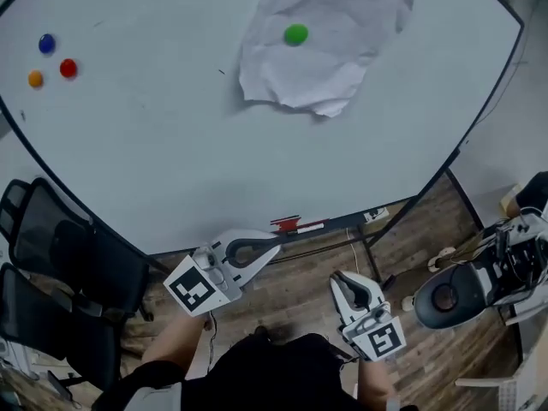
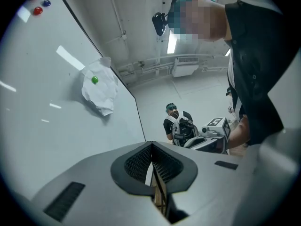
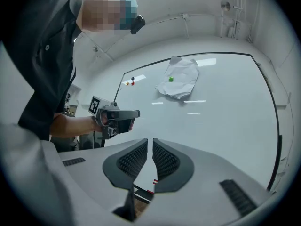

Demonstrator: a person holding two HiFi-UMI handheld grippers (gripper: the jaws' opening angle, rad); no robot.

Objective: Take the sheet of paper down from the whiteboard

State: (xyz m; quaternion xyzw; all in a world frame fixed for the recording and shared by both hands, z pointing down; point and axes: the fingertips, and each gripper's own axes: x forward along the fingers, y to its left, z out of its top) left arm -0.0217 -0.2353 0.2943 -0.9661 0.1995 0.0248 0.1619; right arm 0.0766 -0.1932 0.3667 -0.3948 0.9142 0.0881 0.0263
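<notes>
The whiteboard [image 1: 171,127] fills most of the head view, bounded by a thin black frame [image 1: 411,204] that runs down along its lower and right edges. The sheet of paper [image 1: 334,50] hangs high on the board's right part, crumpled, its lower edge and corners curling free of the surface. A wide stretch of bare board lies below it and to its left.

Both tongs are low, under the board's lower edge and well apart from the paper. The left tongs [image 1: 272,248] are clenched, pads pressed together on nothing. The right tongs [image 1: 340,279] are clenched too, with only a thin slit between the pads and nothing in it. Each points up toward the board, with clear air between tips and frame.

Counted: one sheet, four magnets. One green magnet [image 1: 295,33] pins the paper near its middle. The other three — blue magnet [image 1: 46,44], red magnet [image 1: 68,68], orange magnet [image 1: 35,79] — cluster at the board's far left, well apart from the sheet.

Below is a wood-plank floor [image 1: 300,289]. Two black chairs [image 1: 60,264] stand at the left, and a pale wheeled machine [image 1: 479,281] at the right — pale walls beyond. A second person [image 2: 175,119] stands in the background of the left gripper view.
</notes>
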